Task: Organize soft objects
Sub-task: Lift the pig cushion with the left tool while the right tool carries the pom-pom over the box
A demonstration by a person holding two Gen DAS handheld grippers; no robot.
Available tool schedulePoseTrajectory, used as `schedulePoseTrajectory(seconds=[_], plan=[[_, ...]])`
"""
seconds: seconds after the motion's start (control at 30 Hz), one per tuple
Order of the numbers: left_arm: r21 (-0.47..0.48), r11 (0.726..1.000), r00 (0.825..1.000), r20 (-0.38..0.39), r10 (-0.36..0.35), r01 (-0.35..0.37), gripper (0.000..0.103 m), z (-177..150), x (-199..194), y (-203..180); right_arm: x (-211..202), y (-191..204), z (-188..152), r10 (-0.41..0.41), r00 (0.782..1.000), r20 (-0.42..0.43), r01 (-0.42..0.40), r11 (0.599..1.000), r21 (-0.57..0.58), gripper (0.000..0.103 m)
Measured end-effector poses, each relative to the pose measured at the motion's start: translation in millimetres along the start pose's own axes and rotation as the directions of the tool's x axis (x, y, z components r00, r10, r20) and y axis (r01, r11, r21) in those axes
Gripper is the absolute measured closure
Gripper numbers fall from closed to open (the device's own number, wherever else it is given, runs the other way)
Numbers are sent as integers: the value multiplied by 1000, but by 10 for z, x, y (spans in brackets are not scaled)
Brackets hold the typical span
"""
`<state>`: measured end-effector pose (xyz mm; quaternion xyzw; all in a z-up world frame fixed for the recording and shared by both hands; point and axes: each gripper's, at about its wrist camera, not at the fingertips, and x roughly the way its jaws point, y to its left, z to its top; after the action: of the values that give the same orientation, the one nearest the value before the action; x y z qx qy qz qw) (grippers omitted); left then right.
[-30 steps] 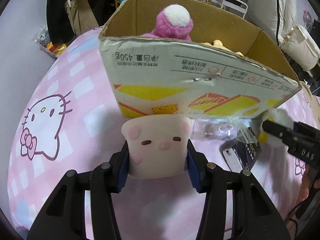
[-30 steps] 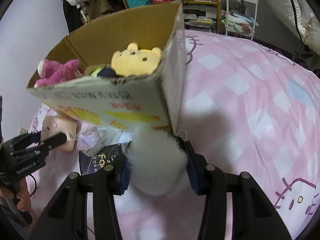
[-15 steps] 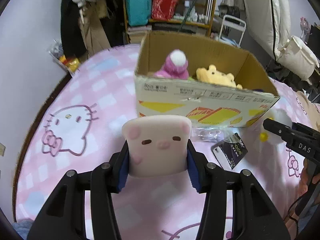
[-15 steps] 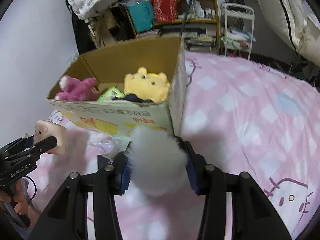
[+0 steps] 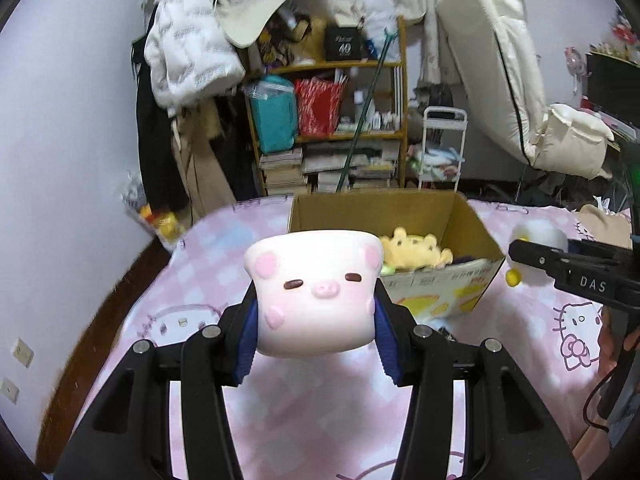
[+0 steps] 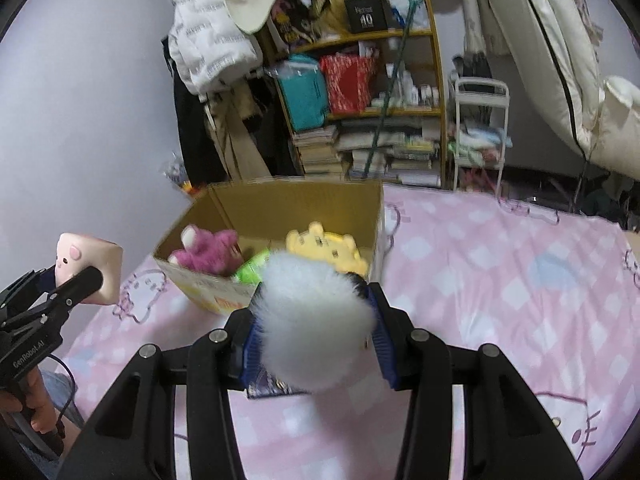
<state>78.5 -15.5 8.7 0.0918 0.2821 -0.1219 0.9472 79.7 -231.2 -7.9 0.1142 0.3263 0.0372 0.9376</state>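
Soft toys are each held up above the bed (image 6: 500, 280), short of the cardboard box (image 6: 296, 208): the left tool (image 5: 316, 320) squeezes a pig cushion (image 5: 316, 288), the right tool (image 6: 316, 328) a white fluffy toy (image 6: 316, 320). Best to carry each over the box's near wall, toward the free spots beside the pink bear (image 6: 208, 250) and yellow bear (image 6: 326, 246), then let go low so neither bounces out.

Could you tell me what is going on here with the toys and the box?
A person is tidying soft toys into a cardboard box on a pink bed. The left gripper holds a pink pig plush, and the right gripper holds a fluffy white toy. Both are raised, short of the box. A magenta bear and a yellow bear already lie inside.
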Motion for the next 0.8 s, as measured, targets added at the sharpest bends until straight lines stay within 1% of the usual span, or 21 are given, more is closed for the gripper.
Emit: schedulePoseTrajectory(seconds=[0.1, 0.2, 0.3, 0.43, 0.53, 0.7, 0.8], plan=[[20, 1000, 999, 45, -3, 2, 54, 108, -84, -23, -87, 23, 95, 17, 999, 47, -17, 1000, -3, 54], [36, 999, 997, 79, -14, 11, 54, 243, -125, -60, -139, 65, 182, 17, 996, 90, -15, 1000, -23, 54], [45, 999, 994, 107, -11, 6, 54, 402, -107, -96, -145, 81, 299, 16, 993, 113, -13, 999, -33, 54], [44, 999, 990, 136, -23, 17, 54, 592, -47, -101, -149, 82, 470, 15, 990, 139, -10, 999, -37, 54], [56, 998, 986, 164, -23, 14, 53, 768, 18, -126, -132, 77, 610, 34, 988, 151, -30, 999, -26, 54], [64, 998, 984, 177, -19, 8, 53, 969, 183, -160, -97, 104, 802, 41, 982, 183, -36, 999, -31, 54], [56, 998, 984, 176, -19, 10, 53, 1002, 274, -168, -63, 140, 862, 32, 981, 193, -24, 999, -45, 54]])
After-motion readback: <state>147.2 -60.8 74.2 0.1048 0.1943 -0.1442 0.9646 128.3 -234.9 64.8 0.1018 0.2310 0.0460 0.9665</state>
